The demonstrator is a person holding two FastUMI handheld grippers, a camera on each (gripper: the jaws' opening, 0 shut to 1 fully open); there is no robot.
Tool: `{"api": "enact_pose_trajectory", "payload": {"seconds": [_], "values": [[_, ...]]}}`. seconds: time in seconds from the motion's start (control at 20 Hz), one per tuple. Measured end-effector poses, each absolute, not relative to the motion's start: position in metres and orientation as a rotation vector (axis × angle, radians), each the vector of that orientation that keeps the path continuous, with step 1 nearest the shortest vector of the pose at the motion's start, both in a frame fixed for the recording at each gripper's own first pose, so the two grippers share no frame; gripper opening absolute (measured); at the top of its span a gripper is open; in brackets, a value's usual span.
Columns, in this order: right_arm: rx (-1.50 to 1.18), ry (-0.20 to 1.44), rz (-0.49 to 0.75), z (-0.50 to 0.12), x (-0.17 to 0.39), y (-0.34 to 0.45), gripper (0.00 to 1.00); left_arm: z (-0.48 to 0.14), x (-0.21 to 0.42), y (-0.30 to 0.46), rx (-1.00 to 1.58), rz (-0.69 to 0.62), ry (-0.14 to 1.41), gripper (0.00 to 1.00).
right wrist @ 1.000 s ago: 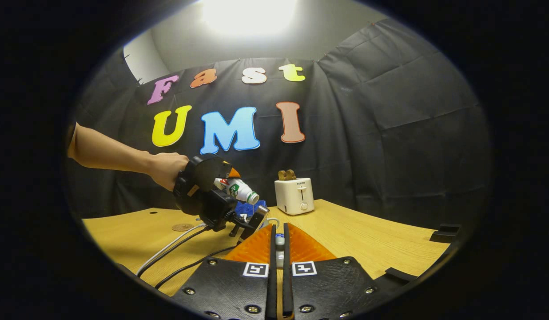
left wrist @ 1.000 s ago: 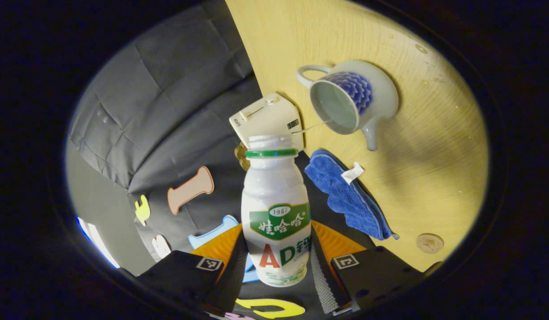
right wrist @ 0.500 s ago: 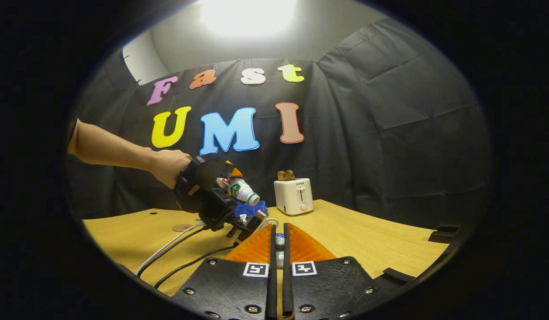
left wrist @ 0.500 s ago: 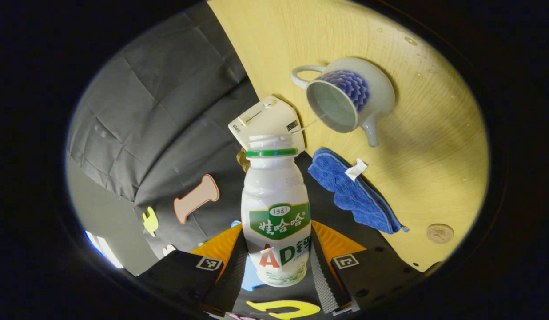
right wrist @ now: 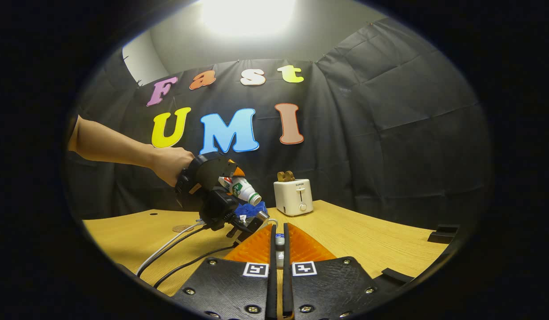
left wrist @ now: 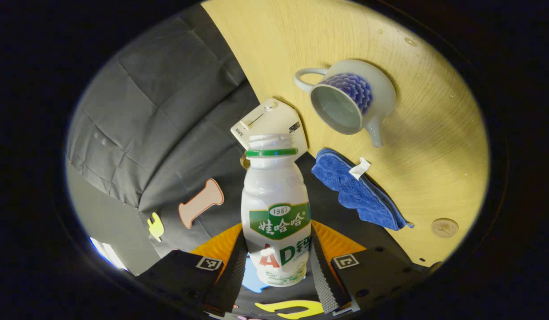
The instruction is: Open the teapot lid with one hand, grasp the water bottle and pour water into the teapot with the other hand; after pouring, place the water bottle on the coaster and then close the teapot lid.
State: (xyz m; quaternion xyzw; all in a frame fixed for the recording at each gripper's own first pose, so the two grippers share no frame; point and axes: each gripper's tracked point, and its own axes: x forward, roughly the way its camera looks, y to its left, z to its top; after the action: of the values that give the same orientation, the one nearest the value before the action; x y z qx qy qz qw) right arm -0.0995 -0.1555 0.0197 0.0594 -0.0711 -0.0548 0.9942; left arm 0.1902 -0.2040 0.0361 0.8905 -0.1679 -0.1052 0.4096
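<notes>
Tabletop (left wrist: 434, 146): light wood, it carries the teapot, a blue cloth (left wrist: 356, 195), a toaster (right wrist: 293, 196) and the coaster.
Teapot (left wrist: 352, 100): pale pot with a blue scale pattern, handle on one side and spout on the other; it stands on the tabletop with its mouth open, no lid on it.
Bottle (left wrist: 276, 209): white, with a green neck ring, a green label and no cap. It is held in the air, tilted, with its mouth toward the teapot. I see no stream between them.
Coaster (left wrist: 444, 228): small round disc near the tabletop edge, beyond the cloth, well apart from the teapot, nothing on it.
Left gripper (left wrist: 276, 266): its jaws are clenched on the lower body of the bottle, one on each side.
Right gripper (right wrist: 278, 249): its jaws are nearly together, with a small pale thing between them; probably the lid knob, but I cannot tell.
Risk: the bottle is open and tilted, so on the way to the coaster the rest of the water may spill on the tabletop or cloth if it is not turned upright first. The coaster is small, so a bottle set off-centre could tip.
</notes>
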Motion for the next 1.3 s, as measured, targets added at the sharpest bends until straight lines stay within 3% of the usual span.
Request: {"api": "enact_pose_trajectory", "payload": {"seconds": [0.25,0.35,0.4,0.6,0.65,0.75,0.85,0.9,0.95,1.0,1.1,1.15,1.2,1.3], "values": [[0.121,-0.142,-0.11,0.021,-0.099,-0.156,0.05,0.036,0.192,-0.202,2.247,-0.271,-0.418,0.73],[0.121,-0.145,-0.108,0.022,-0.1,-0.155,0.05,0.038,0.194,-0.2,2.247,-0.269,-0.413,0.8],[0.119,-0.145,-0.107,0.021,-0.1,-0.154,0.05,0.039,0.195,-0.199,2.243,-0.269,-0.41,0.76],[0.121,-0.14,-0.101,0.021,-0.1,-0.152,0.05,0.039,0.198,-0.198,2.21,-0.274,-0.398,0.75],[0.122,-0.14,-0.102,0.021,-0.1,-0.152,0.05,0.038,0.199,-0.197,2.189,-0.281,-0.385,0.8],[0.123,-0.141,-0.104,0.021,-0.1,-0.153,0.05,0.034,0.2,-0.196,2.152,-0.3,-0.364,0.75],[0.13,-0.148,-0.102,0.027,-0.103,-0.152,0.05,0.024,0.2,-0.194,2.09,-0.345,-0.313,0.75],[0.13,-0.157,-0.103,0.03,-0.104,-0.151,0.05,0.014,0.202,-0.191,2.05,-0.369,-0.28,0.81],[0.123,-0.165,-0.106,0.034,-0.105,-0.151,0.05,0.006,0.202,-0.189,2.019,-0.386,-0.255,0.75],[0.114,-0.168,-0.108,0.035,-0.105,-0.15,0.05,0.002,0.204,-0.184,1.996,-0.392,-0.238,0.81],[0.1,-0.165,-0.11,0.036,-0.106,-0.147,0.05,-0.004,0.203,-0.181,1.941,-0.4,-0.222,0.81],[0.095,-0.164,-0.116,0.037,-0.107,-0.147,0.05,-0.007,0.204,-0.178,1.895,-0.409,-0.211,0.75],[0.092,-0.161,-0.12,0.038,-0.107,-0.147,0.05,-0.011,0.204,-0.176,1.835,-0.421,-0.198,0.8],[0.091,-0.162,-0.125,0.043,-0.105,-0.145,0.05,-0.015,0.201,-0.172,1.679,-0.442,-0.176,0.78]]}}
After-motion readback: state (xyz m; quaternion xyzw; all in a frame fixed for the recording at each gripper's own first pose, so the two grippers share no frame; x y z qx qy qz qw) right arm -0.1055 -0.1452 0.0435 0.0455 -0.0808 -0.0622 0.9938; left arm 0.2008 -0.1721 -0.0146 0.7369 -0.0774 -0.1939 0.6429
